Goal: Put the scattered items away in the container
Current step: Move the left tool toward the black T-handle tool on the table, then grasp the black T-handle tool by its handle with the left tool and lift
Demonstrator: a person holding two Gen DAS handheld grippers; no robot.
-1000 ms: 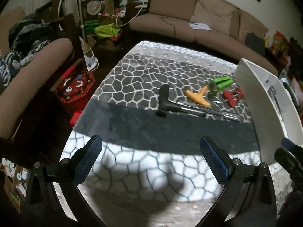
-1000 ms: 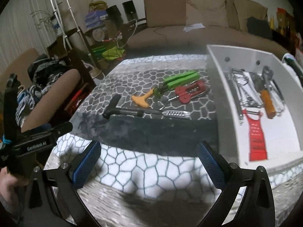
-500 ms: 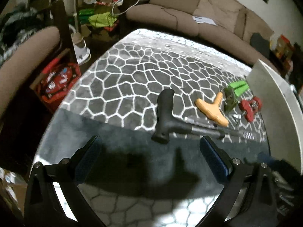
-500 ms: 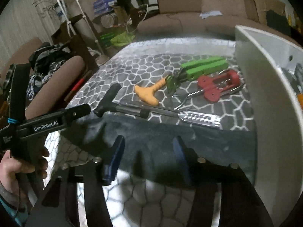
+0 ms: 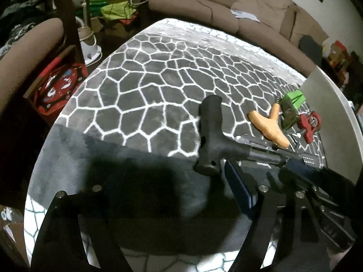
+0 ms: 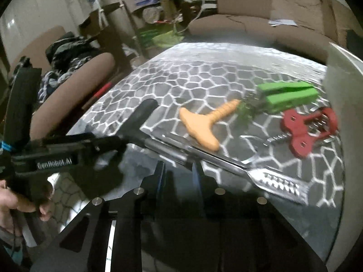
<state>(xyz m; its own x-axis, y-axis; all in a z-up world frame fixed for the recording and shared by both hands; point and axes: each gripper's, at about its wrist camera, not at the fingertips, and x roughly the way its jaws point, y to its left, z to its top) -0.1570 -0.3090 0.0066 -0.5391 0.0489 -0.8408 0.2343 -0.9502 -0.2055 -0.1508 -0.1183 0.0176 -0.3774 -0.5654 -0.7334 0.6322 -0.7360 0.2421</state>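
Note:
A black-handled tool with a steel shaft and serrated flat end [image 6: 279, 182] lies on the honeycomb-patterned table; its T-shaped handle [image 5: 211, 136] shows in the left wrist view. My right gripper [image 6: 178, 174] has its fingers close together around the shaft [image 6: 181, 156]; contact is unclear. My left gripper [image 5: 163, 188] hovers low just before the handle; only its right finger [image 5: 238, 188] shows clearly. An orange T-handle corkscrew [image 6: 202, 122], a green tool [image 6: 285, 96] and a red corkscrew [image 6: 304, 131] lie beyond. The white container's wall [image 6: 342, 86] stands at right.
A brown sofa [image 5: 226, 6] runs behind the table. An armchair with clothes [image 6: 68, 77] and cluttered shelves stand at left. A red box [image 5: 59, 86] sits on the floor left of the table. The table edge curves near the bottom of both views.
Both grippers have moved forward and down toward the black-handled tool. The right gripper's fingers have narrowed from wide open to close around the shaft. The left gripper has neared the handle.

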